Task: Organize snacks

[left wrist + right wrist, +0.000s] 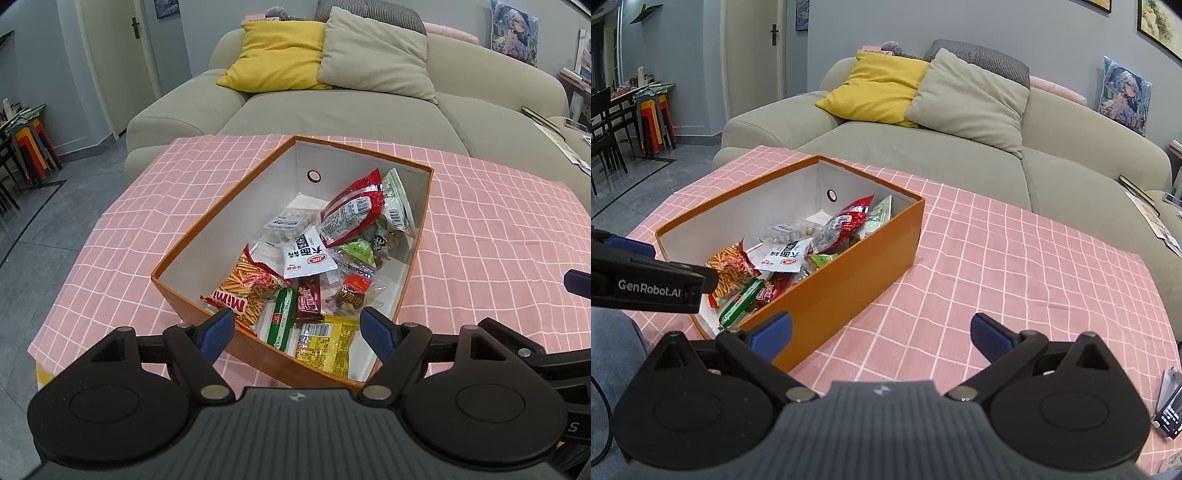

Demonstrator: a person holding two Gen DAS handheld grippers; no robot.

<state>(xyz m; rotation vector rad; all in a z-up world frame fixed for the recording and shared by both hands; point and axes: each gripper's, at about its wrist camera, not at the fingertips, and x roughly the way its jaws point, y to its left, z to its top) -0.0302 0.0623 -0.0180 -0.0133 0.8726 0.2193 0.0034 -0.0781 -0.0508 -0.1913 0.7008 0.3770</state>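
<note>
An orange box (221, 210) (849, 273) with a white inside stands on the pink checked tablecloth (498, 229) (1015, 266). It holds several snack packs: a Mimi stick pack (240, 291), a red pack (351, 212), a white pack (308, 258), a green bar (282, 319) and a yellow pack (328, 347). My left gripper (297, 332) hangs open over the box's near end, nothing between its fingers. My right gripper (881, 334) stands open over the cloth to the right of the box, its left finger (772, 332) beside the box's near corner.
A beige sofa (332, 114) with a yellow cushion (280, 55) and a grey cushion (376, 53) lies behind the table. Stacked stools (655, 118) and dark chairs stand at the far left. A phone on a stand (1169, 410) sits at the table's right edge.
</note>
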